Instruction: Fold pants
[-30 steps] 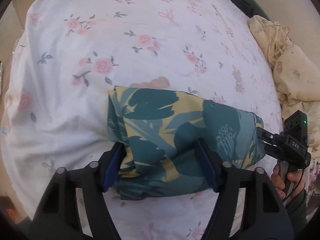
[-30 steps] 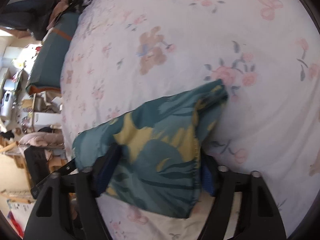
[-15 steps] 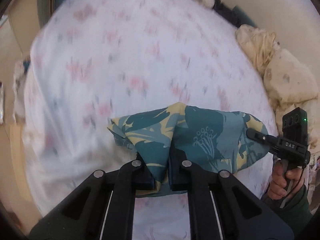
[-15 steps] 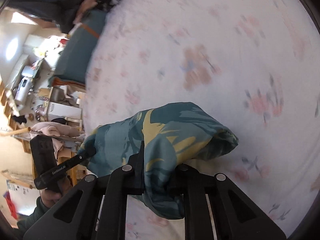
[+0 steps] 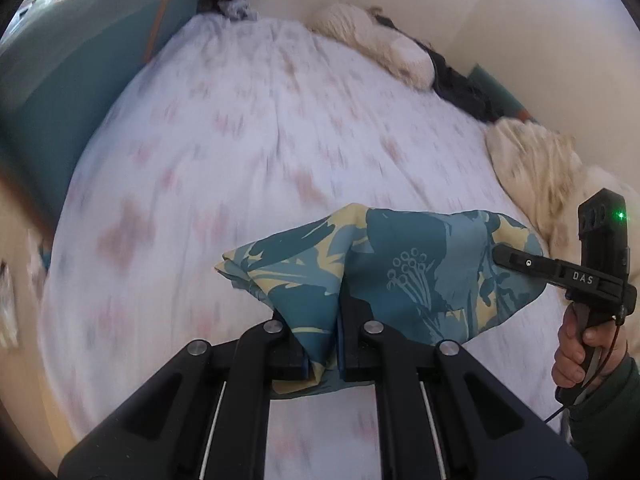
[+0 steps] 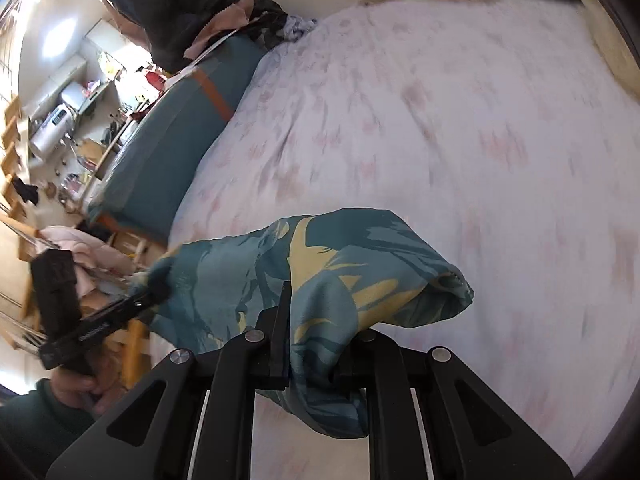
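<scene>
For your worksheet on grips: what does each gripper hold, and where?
Both hold the folded pants: left gripper and right gripper each pinch a near edge.

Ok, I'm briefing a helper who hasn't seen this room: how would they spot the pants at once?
Start at the bed with the white, pink-flowered sheet. Near its front edge, the pants are a folded bundle pinched between the left gripper and right gripper, both with jaws closed on the cloth. Their teal-and-yellow leaf print stands apart from the cream blankets alongside.
</scene>
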Action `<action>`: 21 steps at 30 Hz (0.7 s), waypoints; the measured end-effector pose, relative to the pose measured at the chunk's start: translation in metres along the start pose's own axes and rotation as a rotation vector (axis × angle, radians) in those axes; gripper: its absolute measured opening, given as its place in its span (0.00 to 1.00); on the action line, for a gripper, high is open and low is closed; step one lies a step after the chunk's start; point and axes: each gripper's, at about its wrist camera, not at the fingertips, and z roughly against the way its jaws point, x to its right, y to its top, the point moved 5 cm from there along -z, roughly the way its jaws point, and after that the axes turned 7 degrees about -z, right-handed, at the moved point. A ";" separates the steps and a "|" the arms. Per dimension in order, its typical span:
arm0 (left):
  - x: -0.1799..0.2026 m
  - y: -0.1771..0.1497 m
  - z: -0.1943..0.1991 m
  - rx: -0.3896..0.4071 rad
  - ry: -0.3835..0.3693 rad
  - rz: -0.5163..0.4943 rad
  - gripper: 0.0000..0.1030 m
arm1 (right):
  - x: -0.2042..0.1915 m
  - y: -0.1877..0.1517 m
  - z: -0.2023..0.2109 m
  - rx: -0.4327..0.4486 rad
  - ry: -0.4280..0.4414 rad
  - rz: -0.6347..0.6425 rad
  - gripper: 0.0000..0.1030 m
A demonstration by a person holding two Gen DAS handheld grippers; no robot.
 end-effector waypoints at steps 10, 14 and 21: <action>-0.014 0.119 -0.120 0.046 0.130 -0.162 0.07 | 0.022 0.125 -0.089 0.061 -0.178 0.065 0.13; -0.024 0.102 -0.157 -0.028 0.210 -0.156 0.19 | 0.038 0.139 -0.137 -0.009 -0.349 0.122 0.14; -0.071 0.096 -0.160 -0.032 0.436 -0.119 0.52 | 0.095 0.142 -0.122 0.051 -0.540 0.095 0.73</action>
